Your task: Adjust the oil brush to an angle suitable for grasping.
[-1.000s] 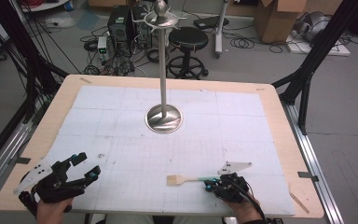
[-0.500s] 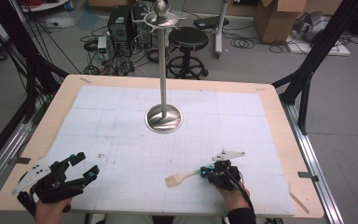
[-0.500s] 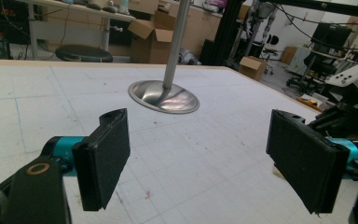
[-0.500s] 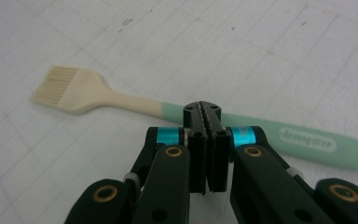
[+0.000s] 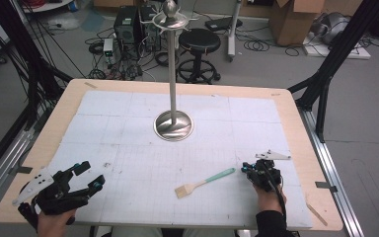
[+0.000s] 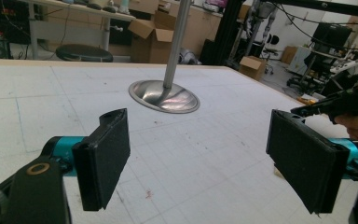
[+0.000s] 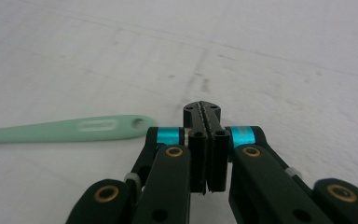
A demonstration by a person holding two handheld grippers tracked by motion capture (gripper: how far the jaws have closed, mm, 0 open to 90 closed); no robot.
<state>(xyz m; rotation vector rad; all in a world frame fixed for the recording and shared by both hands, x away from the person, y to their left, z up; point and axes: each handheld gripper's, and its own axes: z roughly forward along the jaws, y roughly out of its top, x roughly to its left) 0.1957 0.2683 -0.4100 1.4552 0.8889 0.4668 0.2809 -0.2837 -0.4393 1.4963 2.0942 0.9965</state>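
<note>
The green-handled brush is found lying flat on the surface, handle end just beside the empty, closed right tongs, its long axis running away leftward, while the left tongs, gaping and empty, are held well apart.

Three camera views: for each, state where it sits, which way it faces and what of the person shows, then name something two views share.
High view: above the person's side, looking forward and down on the table; forearms, left gripper and right gripper show.
Left gripper view: rides the open left gripper, facing the metal stand; the other hand shows.
Right gripper view: rides the shut right gripper, low over the mat beside the brush.
Shared: high view also shows stand and brush.
</note>
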